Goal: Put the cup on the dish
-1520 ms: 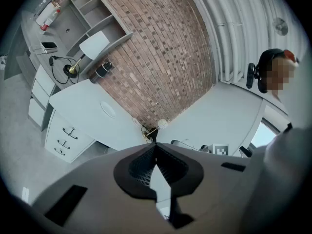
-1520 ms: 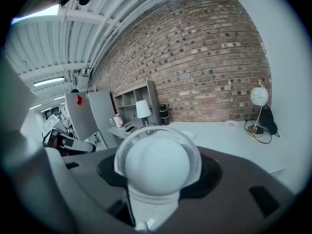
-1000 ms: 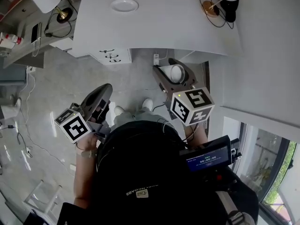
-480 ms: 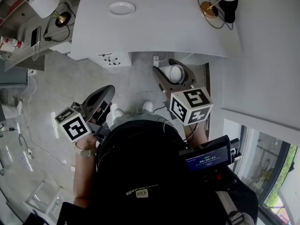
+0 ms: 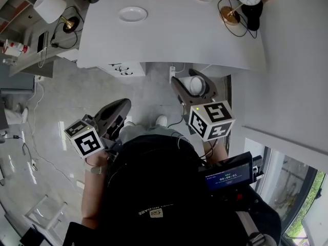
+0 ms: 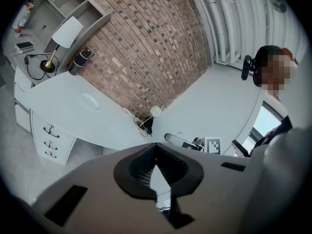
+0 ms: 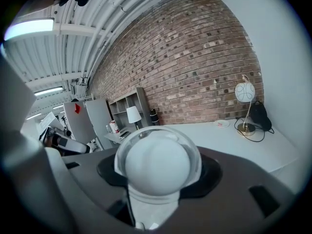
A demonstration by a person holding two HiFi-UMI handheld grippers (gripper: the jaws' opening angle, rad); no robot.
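Both grippers are held out ahead of the body, tilted slightly downward over the grey floor; the right gripper [image 5: 187, 78] is clamped on the cup [image 5: 195, 84], a rounded white vessel with a translucent edge, seated between its jaws; the left gripper [image 5: 120, 105] is closed and empty; the round white dish [image 5: 132, 14] lies well apart on the smooth white table [image 5: 179, 35].

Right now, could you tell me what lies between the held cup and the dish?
In the head view, only bare white desk and a strip of grey floor separate the cup from the dish.
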